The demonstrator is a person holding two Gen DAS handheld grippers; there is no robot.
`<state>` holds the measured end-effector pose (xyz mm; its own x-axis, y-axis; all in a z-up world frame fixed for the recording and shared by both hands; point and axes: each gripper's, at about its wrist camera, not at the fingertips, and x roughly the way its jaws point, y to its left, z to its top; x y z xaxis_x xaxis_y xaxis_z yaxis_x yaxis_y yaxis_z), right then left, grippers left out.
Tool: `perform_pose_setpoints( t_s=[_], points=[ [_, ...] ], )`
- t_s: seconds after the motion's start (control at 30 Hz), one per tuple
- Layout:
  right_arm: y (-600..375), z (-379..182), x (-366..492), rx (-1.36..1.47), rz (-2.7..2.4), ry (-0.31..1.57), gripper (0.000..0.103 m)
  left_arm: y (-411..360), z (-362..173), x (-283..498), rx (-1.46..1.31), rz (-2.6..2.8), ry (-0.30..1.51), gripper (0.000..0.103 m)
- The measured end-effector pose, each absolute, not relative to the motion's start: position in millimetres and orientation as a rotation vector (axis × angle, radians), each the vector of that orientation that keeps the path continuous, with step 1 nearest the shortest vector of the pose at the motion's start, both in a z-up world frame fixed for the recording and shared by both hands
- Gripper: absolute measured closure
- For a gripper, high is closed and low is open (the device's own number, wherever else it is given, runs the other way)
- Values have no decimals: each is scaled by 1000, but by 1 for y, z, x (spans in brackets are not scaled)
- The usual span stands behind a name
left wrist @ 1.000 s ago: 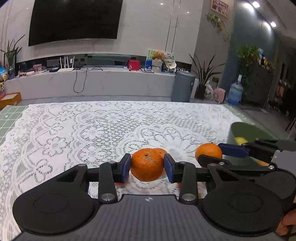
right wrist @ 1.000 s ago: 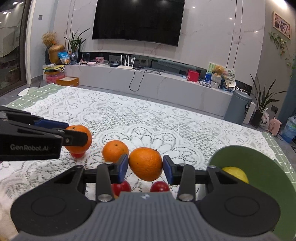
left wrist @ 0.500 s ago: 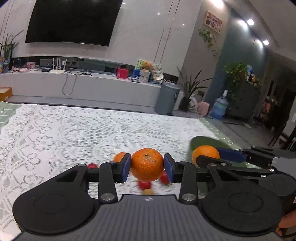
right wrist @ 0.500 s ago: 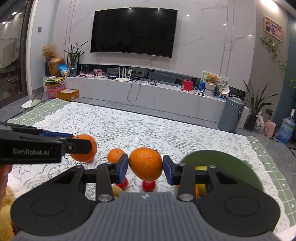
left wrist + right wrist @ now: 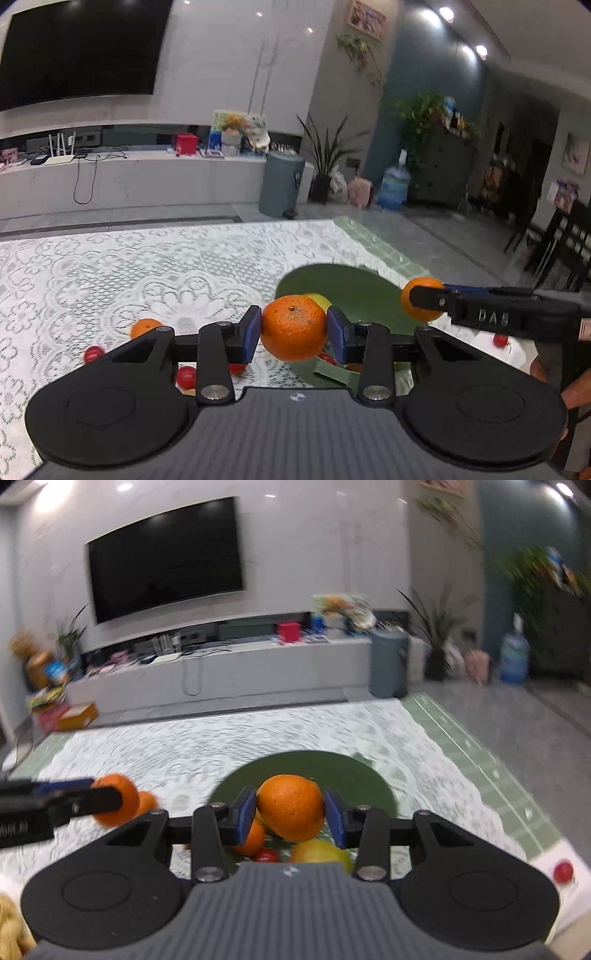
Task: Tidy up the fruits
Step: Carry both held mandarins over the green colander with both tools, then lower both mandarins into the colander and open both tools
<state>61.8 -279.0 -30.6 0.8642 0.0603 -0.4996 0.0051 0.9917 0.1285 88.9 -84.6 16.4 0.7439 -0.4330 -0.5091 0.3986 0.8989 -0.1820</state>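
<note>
Indoor lighting, kind of dim overall, coming from ceiling spotlights (image 5: 446, 13) that blow out into white blobs and leave small glare dots on the glossy wall and the TV (image 5: 166, 557). Left wrist view is mostly sharp in the middle, with a bit of smear on the small red fruits (image 5: 92, 353) low on the lace cloth (image 5: 110, 273). Right wrist view is way worse — motion blur everywhere, the lace pattern washes into streaks and the plants (image 5: 535, 568) on the right are mush. Heavy fisheye bending at the edges in both — walls curve.
</note>
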Motion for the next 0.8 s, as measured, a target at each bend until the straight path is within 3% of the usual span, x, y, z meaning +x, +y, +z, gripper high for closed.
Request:
perform_pose_setpoints(
  t_s=[0.23,0.3,0.33,0.53,0.8],
  points=[
    [-303,-48,85,271,-5,590,65,-122,5,113,-15,-506,663,60],
    [-306,-51,96,286,-8,592,70,-130,1,121,12,-521,696,60],
    [-307,-52,104,294,-2,585,77,-134,-1,124,29,-523,710,60],
    [-307,-71,137,301,9,627,83,-150,-12,141,96,-544,774,60],
    [-332,-86,143,461,24,623,81,-171,-24,150,157,-568,813,60]
  ],
)
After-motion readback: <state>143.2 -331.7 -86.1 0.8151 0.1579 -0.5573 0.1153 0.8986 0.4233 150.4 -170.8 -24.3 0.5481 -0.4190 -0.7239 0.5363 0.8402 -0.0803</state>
